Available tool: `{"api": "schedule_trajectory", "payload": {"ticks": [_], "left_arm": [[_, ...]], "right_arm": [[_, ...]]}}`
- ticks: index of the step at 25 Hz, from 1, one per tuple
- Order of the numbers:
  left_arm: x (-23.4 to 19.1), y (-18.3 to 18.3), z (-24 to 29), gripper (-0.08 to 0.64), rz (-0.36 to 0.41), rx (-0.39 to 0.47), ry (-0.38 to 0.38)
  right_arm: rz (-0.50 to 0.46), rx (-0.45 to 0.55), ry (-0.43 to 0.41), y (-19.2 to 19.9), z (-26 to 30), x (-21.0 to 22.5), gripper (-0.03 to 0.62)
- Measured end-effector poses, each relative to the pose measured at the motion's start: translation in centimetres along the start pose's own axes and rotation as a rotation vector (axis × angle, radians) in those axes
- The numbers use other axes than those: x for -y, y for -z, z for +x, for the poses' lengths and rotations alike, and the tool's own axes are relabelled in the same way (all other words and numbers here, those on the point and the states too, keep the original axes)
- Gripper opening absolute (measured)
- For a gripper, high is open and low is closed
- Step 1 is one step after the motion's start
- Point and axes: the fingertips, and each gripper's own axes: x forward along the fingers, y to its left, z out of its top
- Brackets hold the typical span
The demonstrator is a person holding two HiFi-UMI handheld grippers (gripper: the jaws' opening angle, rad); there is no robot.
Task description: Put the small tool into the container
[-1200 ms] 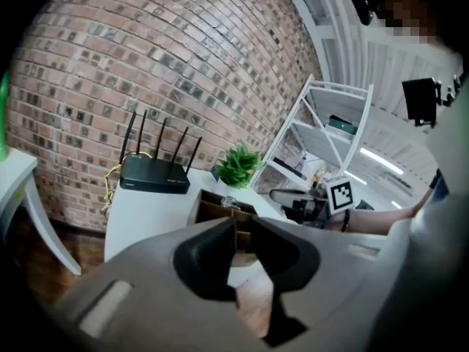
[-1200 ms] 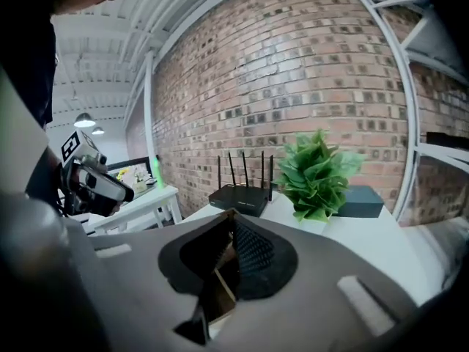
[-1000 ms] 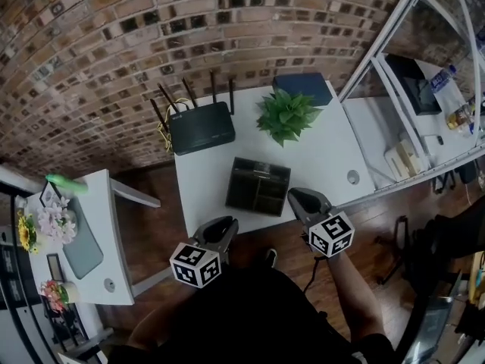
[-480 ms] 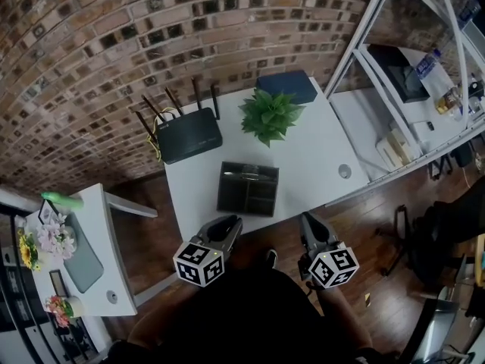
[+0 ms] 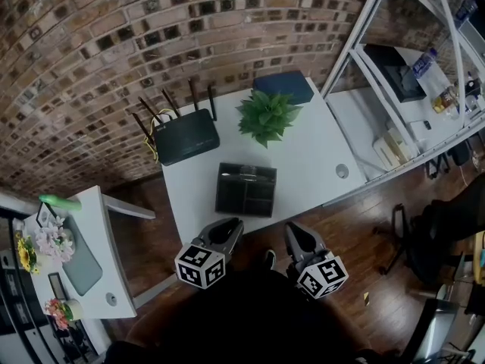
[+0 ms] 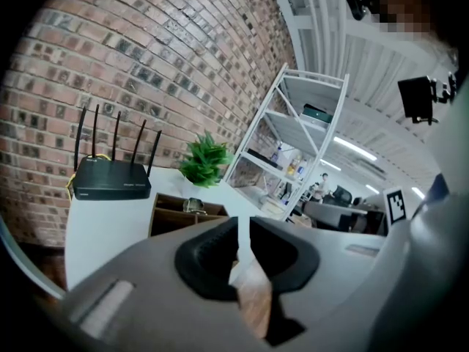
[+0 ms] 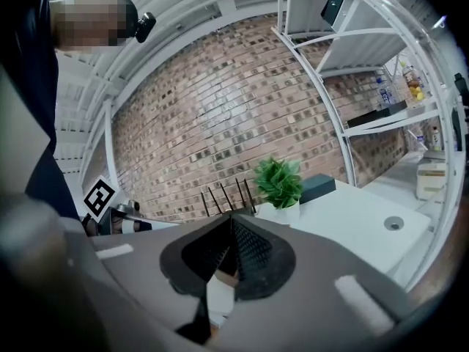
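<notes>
The dark compartmented container (image 5: 245, 190) sits near the front of the white table (image 5: 311, 158). A small shiny tool (image 5: 248, 174) lies in its back compartment and also shows in the left gripper view (image 6: 193, 205). My left gripper (image 5: 233, 224) hovers at the table's front edge, left of the container's front corner. Its jaws are closed down to a thin slit with nothing in them (image 6: 243, 229). My right gripper (image 5: 292, 230) is off the front edge, over the floor, shut and empty (image 7: 231, 222). The right gripper view hides the container behind its jaws.
A black router (image 5: 186, 135) with antennas, a green plant (image 5: 267, 114) and a dark blue box (image 5: 283, 86) line the table's back. A white shelf rack (image 5: 394, 89) stands to the right. A low side table (image 5: 98, 233) with flowers stands to the left.
The right gripper drew back from beside the container's front right corner to beyond the table edge, nearer the person. The left gripper barely moved.
</notes>
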Motion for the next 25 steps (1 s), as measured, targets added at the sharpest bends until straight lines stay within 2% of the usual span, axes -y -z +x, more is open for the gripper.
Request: {"api": "schedule_trajectory", "payload": {"ticks": [8, 16, 25], "left_arm": [[-0.7, 0.1, -0.7, 0.046, -0.01, 0.001, -0.016], [-1.2, 0.0, -1.1, 0.046, -0.014, 0.008, -0.028], [-1.3, 0.1, -0.9, 0.044, -0.012, 0.007, -0.023]], "right_arm": [[-0.019, 0.001, -0.023, -0.4, 0.3, -0.8, 0.012], [-0.11, -0.001, -0.089, -1.0, 0.7, -2.9, 0.011], [-0.118, 0.008, -0.06, -1.3, 0.6, -2.1, 0.011]]}}
